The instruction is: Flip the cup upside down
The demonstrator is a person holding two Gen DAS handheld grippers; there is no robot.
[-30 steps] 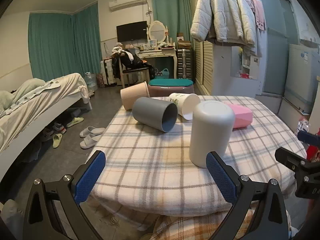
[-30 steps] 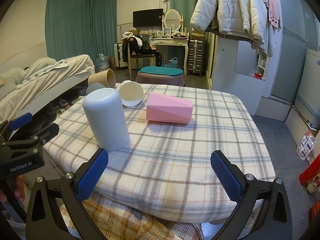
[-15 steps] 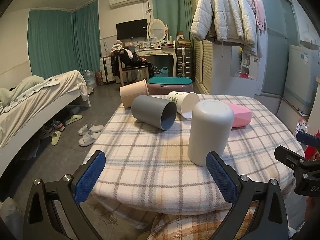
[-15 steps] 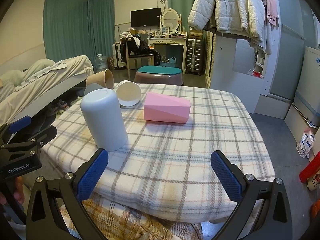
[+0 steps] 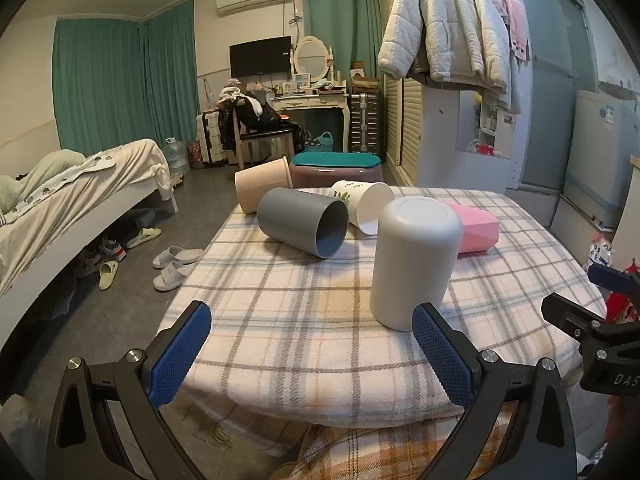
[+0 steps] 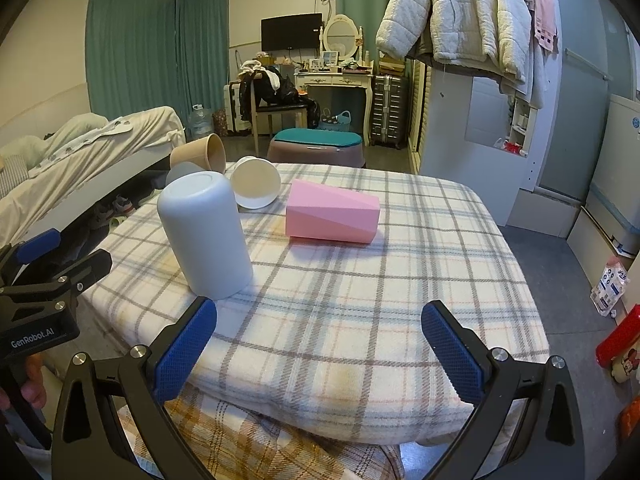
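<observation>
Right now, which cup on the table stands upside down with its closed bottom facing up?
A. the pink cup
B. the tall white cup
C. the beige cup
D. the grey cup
B. The tall white cup stands on the checked cloth with its flat closed bottom on top, while the grey cup, the pink cup and the beige cup all lie on their sides.

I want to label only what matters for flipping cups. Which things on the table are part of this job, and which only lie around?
Part of the job:
- white cup, already standing upside down
- grey cup, on its side
- beige cup, on its side
- paper cup, on its side
- pink cup, on its side
- left gripper and right gripper, jaws open, holding nothing

Just lying about:
- checked blanket
- slippers
- white jacket
</observation>
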